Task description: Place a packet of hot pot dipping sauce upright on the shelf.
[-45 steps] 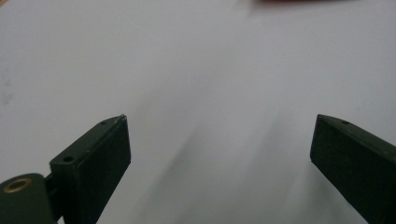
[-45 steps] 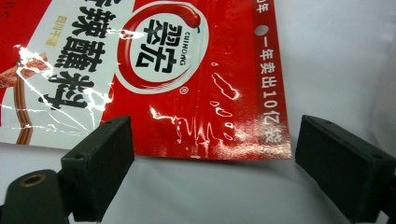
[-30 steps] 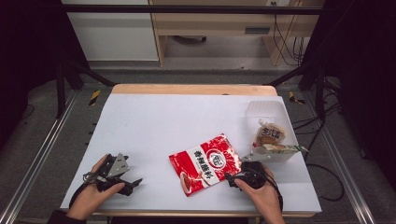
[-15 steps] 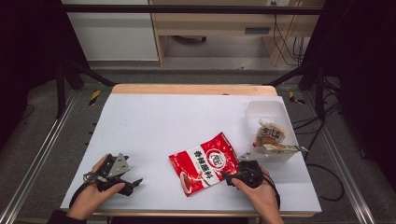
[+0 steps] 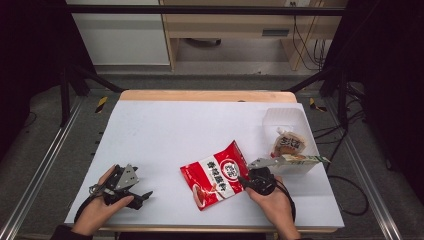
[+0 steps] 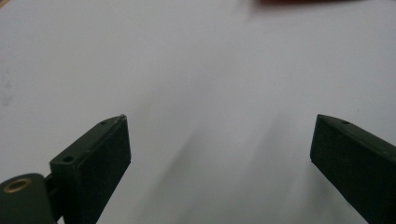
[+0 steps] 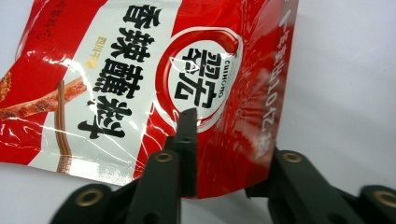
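A red and white snack bag (image 5: 217, 172) lies flat near the table's front, right of centre. My right gripper (image 5: 245, 181) sits at its right edge. In the right gripper view the bag (image 7: 140, 70) has one black jaw lying on its printed face and the other behind its crinkled edge. The jaws have just been closing with that edge between them, and the right gripper (image 7: 229, 140) now pinches it. My left gripper (image 5: 142, 196) rests at the front left of the white table. In its own view the left gripper (image 6: 219, 126) stands open over bare tabletop.
A clear plastic box (image 5: 285, 120) stands at the right edge of the table, holding a wrapped round bun (image 5: 289, 144). A green and white packet (image 5: 300, 160) lies across its front rim, just right of my right gripper. A strip of red bag (image 6: 303, 2) shows far off.
My right gripper has edged left onto the bag's right edge and its jaws have closed on it. The left hand and gripper have stayed put.
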Motion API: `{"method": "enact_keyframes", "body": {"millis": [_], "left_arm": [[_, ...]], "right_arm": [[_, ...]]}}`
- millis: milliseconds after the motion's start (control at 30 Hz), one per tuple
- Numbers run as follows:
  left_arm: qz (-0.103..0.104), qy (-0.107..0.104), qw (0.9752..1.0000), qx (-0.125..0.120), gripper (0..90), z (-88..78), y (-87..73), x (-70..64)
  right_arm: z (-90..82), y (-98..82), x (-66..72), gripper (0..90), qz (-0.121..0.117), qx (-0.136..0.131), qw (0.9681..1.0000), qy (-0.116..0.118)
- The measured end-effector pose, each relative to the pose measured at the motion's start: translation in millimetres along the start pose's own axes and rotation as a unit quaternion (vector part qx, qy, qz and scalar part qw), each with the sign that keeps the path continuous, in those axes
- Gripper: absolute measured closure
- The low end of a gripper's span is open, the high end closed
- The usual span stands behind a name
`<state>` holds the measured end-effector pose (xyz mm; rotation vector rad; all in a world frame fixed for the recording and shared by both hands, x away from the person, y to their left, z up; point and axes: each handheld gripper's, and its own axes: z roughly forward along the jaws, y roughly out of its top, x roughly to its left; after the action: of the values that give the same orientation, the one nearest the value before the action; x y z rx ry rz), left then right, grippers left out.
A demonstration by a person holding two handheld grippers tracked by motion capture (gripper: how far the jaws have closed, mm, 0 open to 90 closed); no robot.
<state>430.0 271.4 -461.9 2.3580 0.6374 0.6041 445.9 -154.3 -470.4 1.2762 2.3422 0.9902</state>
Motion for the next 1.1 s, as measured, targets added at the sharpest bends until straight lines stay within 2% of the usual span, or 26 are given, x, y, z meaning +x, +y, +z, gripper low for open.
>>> {"method": "enact_keyframes", "body": {"millis": [67, 200, 500, 1100], "left_arm": [[-0.004, 0.000, 1.0000, -0.003, 5.1, 0.2, -0.2, -0.3], [-0.006, 0.000, 1.0000, -0.005, 5.1, 0.3, -0.5, -0.4], [-0.006, -0.001, 1.0000, -0.004, 5.1, 0.0, -0.6, 0.0], [-0.008, 0.000, 0.9999, -0.008, 5.1, 0.1, -0.7, -0.1]], "right_arm": [[0.8, 1.5, 0.6, 83.3, -0.003, 0.002, 1.0000, 0.002], [0.9, 5.2, 2.3, 89.2, -0.018, -0.003, 0.9998, 0.004], [-4.1, 22.2, 5.9, 89.7, -0.055, -0.012, 0.9984, -0.007], [-17.4, 68.7, 15.5, 89.9, -0.110, -0.030, 0.9934, -0.005]]}}
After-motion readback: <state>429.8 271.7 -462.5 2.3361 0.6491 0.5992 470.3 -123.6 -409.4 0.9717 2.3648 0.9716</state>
